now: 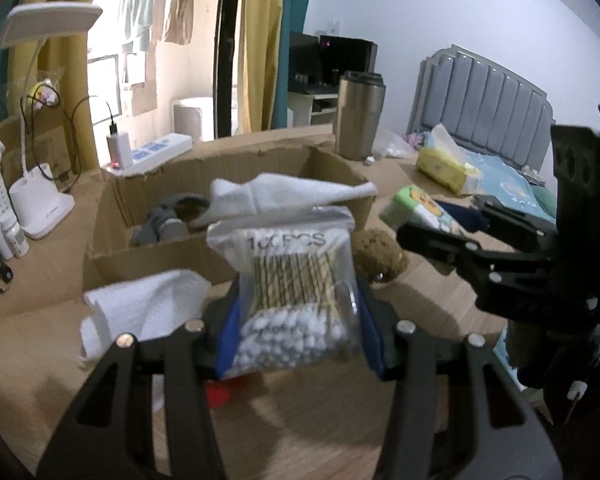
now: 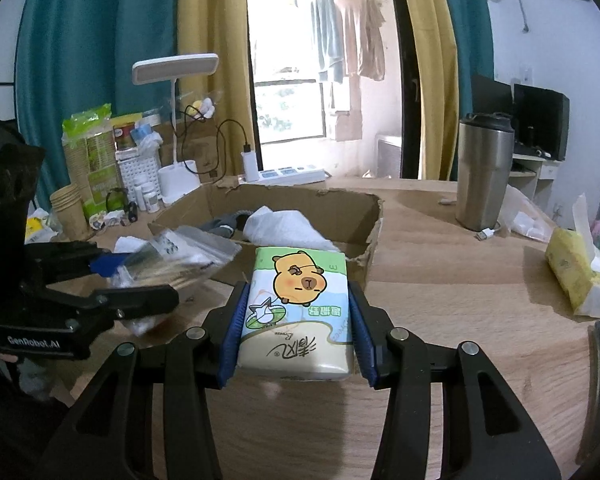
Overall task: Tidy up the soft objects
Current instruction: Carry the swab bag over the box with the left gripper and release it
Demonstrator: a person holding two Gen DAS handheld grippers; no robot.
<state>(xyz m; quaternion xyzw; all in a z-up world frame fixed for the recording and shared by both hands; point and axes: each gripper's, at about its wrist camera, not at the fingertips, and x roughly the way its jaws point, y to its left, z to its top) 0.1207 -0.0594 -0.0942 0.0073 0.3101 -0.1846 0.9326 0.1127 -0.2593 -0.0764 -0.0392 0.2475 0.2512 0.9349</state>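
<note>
My left gripper [image 1: 300, 320] is shut on a clear bag of cotton swabs [image 1: 296, 288] marked 100 PCS, held above the wooden table in front of the cardboard box [image 1: 112, 196]. The bag also shows in the right wrist view [image 2: 180, 256]. My right gripper [image 2: 298, 316] is shut on a tissue pack [image 2: 300, 308] with a cartoon capybara, held just before the box's [image 2: 364, 220] near wall. In the box lie a white towel [image 1: 276, 196] and a grey cloth [image 1: 164, 224]. Another white towel [image 1: 140, 308] lies on the table by the left gripper.
A brown fuzzy object [image 1: 380, 256] sits on the table by the box. A steel tumbler [image 2: 484, 172], a yellow tissue pack [image 2: 576, 272], a power strip [image 2: 288, 174], a desk lamp [image 2: 176, 76] and bottles and cups [image 2: 72, 212] stand around the table.
</note>
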